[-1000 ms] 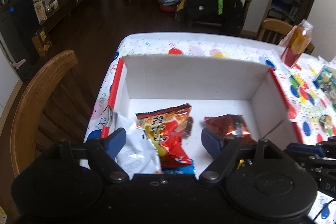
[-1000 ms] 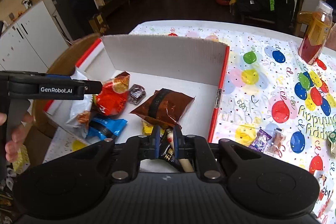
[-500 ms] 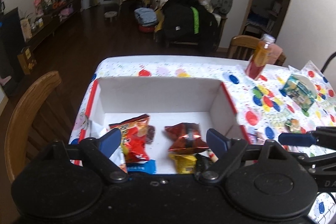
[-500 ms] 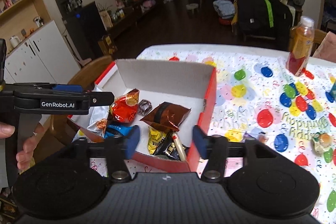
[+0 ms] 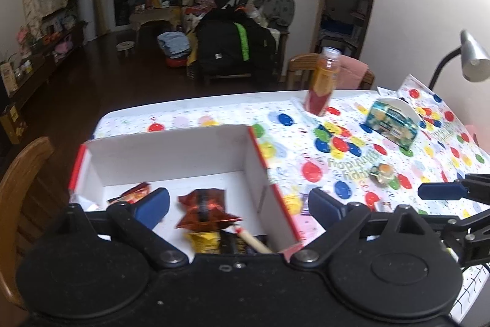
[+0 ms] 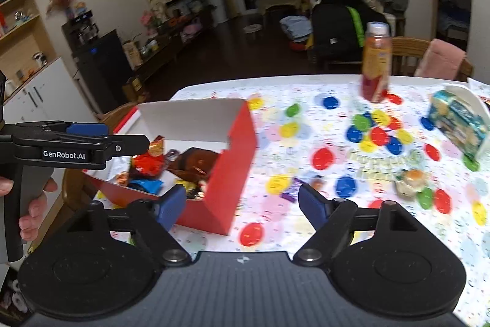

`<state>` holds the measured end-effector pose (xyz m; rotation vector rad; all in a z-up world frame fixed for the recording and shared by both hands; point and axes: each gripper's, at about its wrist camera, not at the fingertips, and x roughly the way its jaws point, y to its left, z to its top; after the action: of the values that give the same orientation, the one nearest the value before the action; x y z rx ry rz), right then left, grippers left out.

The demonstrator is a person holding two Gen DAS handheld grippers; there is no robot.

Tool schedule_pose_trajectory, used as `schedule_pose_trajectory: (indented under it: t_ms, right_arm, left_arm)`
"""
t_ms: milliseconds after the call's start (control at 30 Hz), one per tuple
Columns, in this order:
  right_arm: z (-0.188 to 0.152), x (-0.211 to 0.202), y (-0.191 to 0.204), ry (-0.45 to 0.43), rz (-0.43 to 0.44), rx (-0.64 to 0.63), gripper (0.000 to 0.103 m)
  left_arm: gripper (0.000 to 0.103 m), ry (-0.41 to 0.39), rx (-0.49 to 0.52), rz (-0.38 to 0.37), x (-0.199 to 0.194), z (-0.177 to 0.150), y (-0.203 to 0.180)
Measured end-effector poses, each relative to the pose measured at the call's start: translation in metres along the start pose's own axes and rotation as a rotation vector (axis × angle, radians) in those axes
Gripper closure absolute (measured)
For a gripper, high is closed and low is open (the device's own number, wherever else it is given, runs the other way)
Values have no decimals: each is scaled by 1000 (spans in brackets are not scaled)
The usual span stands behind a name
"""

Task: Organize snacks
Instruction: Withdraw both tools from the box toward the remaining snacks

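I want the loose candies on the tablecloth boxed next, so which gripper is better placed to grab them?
Probably the right gripper: it is open, with the small purple candy lying just ahead between its fingers. The left gripper, also open, straddles the box wall.

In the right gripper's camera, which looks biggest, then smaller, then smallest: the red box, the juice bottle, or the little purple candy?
Largest to smallest, as they look in that view:
1. Red box
2. Juice bottle
3. Purple candy
The bottle stands farther from the camera than the box, so it may really be bigger than it looks; the candy is plainly smallest.
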<state>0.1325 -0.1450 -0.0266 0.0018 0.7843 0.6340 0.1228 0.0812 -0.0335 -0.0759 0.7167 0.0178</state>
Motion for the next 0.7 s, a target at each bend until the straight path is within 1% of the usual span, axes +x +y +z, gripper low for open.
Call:
schedule_pose_trajectory:
  t_ms: [67,200,333,433,533,633,700]
  right_arm:
    - [-5,-7,-11,-2,-18,4,22]
    - [-15,-16,-34,0,-51,9,21]
    - [-28,-27,-57,-28,-62,21,19]
    - [-37,-29,-76,-24,-93,27,19]
    - [-43,-27,-92,-6,-154,22,19]
    - [-48,-24,-109,15,-171,42,19]
    - [-51,-20,-117,26,-178,17,19]
  left_arm:
    - [0,-11,15,-12,1,-1,-14]
    - [0,-17,54,-19,9,-1,-39]
    - [0,-10,45,-36,19,-1,-59]
    - [0,-6,38,-32,27,-2,-72]
    - [0,3,31,-28,38,-2,-84]
    - [0,7,44,-4,51,-4,-97]
    - [0,21,50,1,60,-5,-105]
